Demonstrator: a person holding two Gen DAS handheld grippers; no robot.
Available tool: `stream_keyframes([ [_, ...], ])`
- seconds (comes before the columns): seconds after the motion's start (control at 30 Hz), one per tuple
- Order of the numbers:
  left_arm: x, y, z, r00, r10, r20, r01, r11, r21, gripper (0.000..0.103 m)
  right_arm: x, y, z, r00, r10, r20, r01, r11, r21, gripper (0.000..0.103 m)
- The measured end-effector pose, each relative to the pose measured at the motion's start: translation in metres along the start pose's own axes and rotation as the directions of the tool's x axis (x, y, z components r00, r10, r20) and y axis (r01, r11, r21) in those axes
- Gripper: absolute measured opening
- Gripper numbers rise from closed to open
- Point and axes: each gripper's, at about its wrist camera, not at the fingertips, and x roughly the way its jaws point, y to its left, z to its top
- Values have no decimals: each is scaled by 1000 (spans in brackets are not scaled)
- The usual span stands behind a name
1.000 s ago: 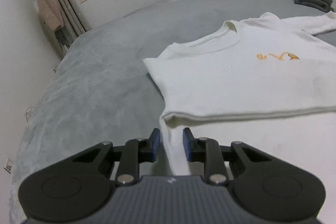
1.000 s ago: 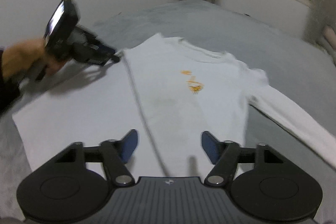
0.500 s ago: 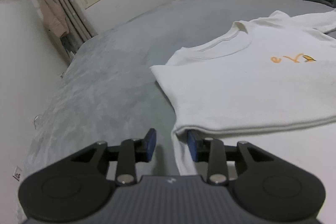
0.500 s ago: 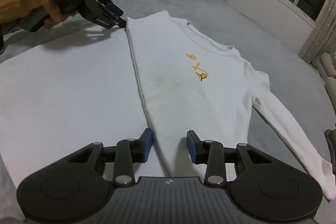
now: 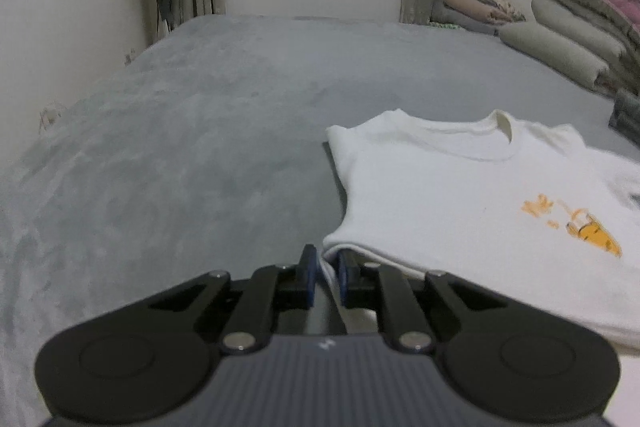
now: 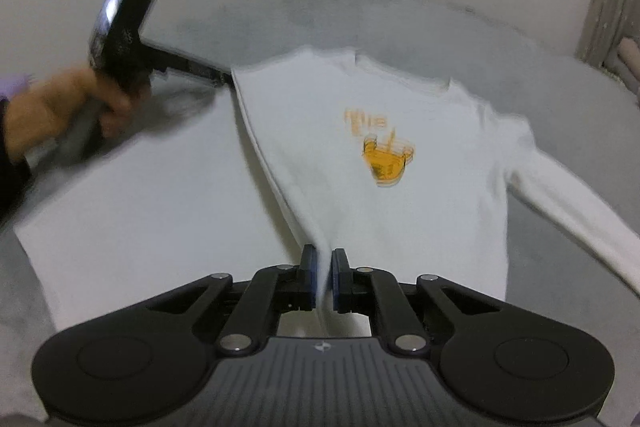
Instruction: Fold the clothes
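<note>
Shirt (image 6: 400, 187) lies on bed (image 5: 200, 147). Both jaws have just been closing; left hand-held gripper (image 5: 323, 277) and right hand-held gripper (image 6: 323, 279) now pinch its fold edge. Advise lifting both evenly.

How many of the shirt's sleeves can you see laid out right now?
1. One long sleeve of the white shirt stretches out to the right on the grey bed. The other may be hidden under the folded-over side.

Dim indoor light, motion blur, fisheye warp
</note>
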Motion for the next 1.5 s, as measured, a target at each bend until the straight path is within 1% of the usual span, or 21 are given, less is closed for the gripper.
stream_keyframes([
  [0.07,0,-4,-1,1000,24,5,-24,999,31,16,6,5,-3,1000,4,-23,-4,1000,-19,9],
  [0.13,-1,-6,-2,999,43,10,-43,997,63,22,1,5,0,1000,24,-13,-24,1000,-4,10],
  [0.2,-5,-3,0,999,34,11,-35,998,53,25,-2,2,1,999,49,-3,-49,999,20,10],
  [0.27,-9,4,3,1000,9,12,-9,1000,5,30,-3,0,1,998,68,4,-68,997,38,11],
  [0.33,-10,15,5,1000,-13,2,13,998,-57,44,-4,0,1,996,84,15,-84,995,46,12],
  [0.4,-10,26,5,999,-32,-31,29,994,-104,47,-5,-1,1,993,115,28,-117,991,71,18],
  [0.47,-13,39,5,998,-42,-46,34,984,-173,46,-3,0,2,994,107,20,-108,992,71,24],
  [0.57,-22,57,7,998,-52,-24,43,959,-279,46,3,1,1,996,90,-7,-90,994,67,25],
  [0.6,-26,56,9,999,-52,-5,49,957,-284,46,4,0,1,996,93,-11,-92,993,74,25],
  [0.67,-28,44,15,999,-53,9,53,970,-239,46,-1,-4,3,994,113,9,-113,989,92,25],
  [0.73,-24,20,19,1000,-30,6,30,989,-148,47,-8,-12,5,990,136,39,-140,983,121,25],
  [0.8,-13,-5,18,999,44,-17,-45,999,-31,47,-11,-19,3,992,117,37,-120,984,131,25],
  [0.87,0,-24,12,990,129,-54,-125,990,70,50,-7,-28,-3,995,96,-11,-93,986,135,25],
  [0.9,3,-28,8,987,155,-47,-150,983,101,53,-4,-31,-6,995,96,-32,-91,987,132,25],
  [0.93,5,-32,5,983,177,-39,-171,977,126,54,-3,-34,-10,993,106,-42,-100,988,120,25],
  [1.07,3,-26,7,984,172,-45,-167,981,94,58,-13,-42,-16,989,140,-54,-137,989,54,25],
  [1.13,2,-21,7,985,167,-53,-163,984,78,61,-18,-40,-20,987,142,-69,-142,990,10,25],
  [1.27,0,-26,4,981,187,-45,-182,978,98,61,-19,-32,-22,989,120,-91,-125,991,-53,26],
  [1.37,-8,-23,7,982,186,-43,-183,981,71,61,-17,-31,-22,989,109,-101,-117,990,-84,26],
  [1.43,-18,-21,11,983,179,-33,-177,983,37,59,-18,-32,-23,989,108,-105,-118,988,-98,26],
  [1.5,-29,-28,13,985,173,-14,-173,984,47,59,-21,-35,-22,991,98,-93,-107,989,-98,26],
])
